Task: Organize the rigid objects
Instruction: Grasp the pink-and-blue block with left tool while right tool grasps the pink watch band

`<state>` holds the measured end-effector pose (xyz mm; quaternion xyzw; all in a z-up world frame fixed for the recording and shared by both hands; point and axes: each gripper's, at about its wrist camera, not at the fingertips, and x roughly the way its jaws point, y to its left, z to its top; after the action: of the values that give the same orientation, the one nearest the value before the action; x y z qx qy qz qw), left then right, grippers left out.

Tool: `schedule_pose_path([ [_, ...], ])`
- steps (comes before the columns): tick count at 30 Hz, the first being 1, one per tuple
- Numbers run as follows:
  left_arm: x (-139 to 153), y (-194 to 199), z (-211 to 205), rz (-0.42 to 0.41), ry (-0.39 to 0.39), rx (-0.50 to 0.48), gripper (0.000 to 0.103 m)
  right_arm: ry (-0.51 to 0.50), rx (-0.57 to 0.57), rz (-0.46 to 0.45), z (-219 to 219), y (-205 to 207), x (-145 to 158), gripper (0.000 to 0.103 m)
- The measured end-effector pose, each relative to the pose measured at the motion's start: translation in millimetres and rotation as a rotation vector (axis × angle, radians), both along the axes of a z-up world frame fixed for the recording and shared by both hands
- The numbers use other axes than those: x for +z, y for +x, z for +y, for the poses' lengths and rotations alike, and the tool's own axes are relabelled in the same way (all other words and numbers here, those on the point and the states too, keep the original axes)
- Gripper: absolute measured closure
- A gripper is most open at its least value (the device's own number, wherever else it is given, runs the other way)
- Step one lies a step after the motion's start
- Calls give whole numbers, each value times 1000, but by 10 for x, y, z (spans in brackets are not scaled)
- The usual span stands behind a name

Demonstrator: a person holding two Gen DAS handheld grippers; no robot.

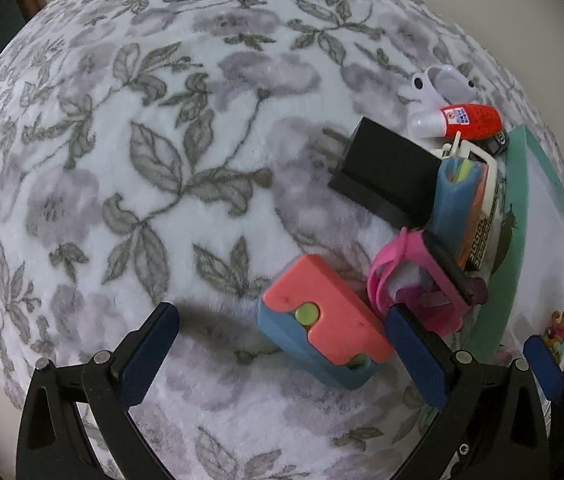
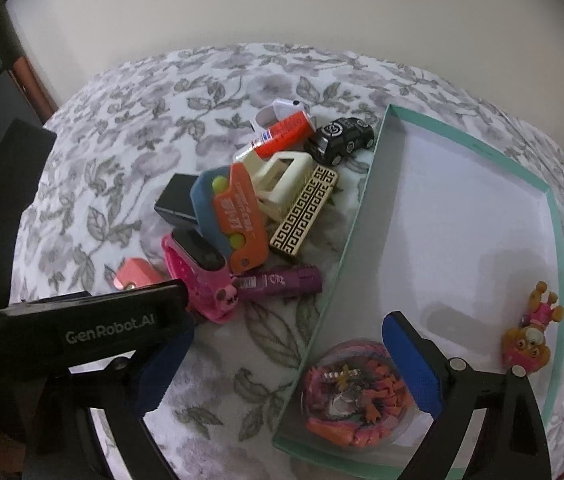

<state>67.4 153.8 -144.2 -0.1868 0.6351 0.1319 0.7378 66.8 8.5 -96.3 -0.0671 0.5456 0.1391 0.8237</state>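
A pile of small objects lies on a floral blanket beside a teal-rimmed box (image 2: pixel 554 216). My left gripper (image 1: pixel 282 356) is open, its fingers either side of a salmon-and-blue block (image 1: pixel 322 320). Behind it lie a pink watch (image 1: pixel 414 280), a black charger (image 1: pixel 390 168) and a red bottle (image 1: pixel 470 120). My right gripper (image 2: pixel 290 368) is open and empty over the box's near left corner, above a clear round container of orange pieces (image 2: pixel 354 396). A toy figure (image 2: pixel 528 340) lies in the box. The pile (image 2: pixel 241 216) also holds a purple tube (image 2: pixel 282 282) and a black toy car (image 2: pixel 340 140).
The box's interior (image 2: pixel 462 232) is white. A cream clip (image 2: pixel 277 176) and a patterned gold bar (image 2: pixel 306 212) lie in the pile. The left gripper's body (image 2: pixel 81 320) crosses the right wrist view at lower left. A wall stands behind the bed.
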Motion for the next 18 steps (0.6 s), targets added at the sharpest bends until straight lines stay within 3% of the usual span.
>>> schedule_pose_path([
  [9,36,-112,138,32,39,4,0,-6,7,16,-3,-6,-26,7],
  [12,56,-197,246,36,73,38,0,8,6,10,0,-3,-7,21],
  [18,94,-338,417,31,71,94,1,41,20,-6,73,10,16,36],
])
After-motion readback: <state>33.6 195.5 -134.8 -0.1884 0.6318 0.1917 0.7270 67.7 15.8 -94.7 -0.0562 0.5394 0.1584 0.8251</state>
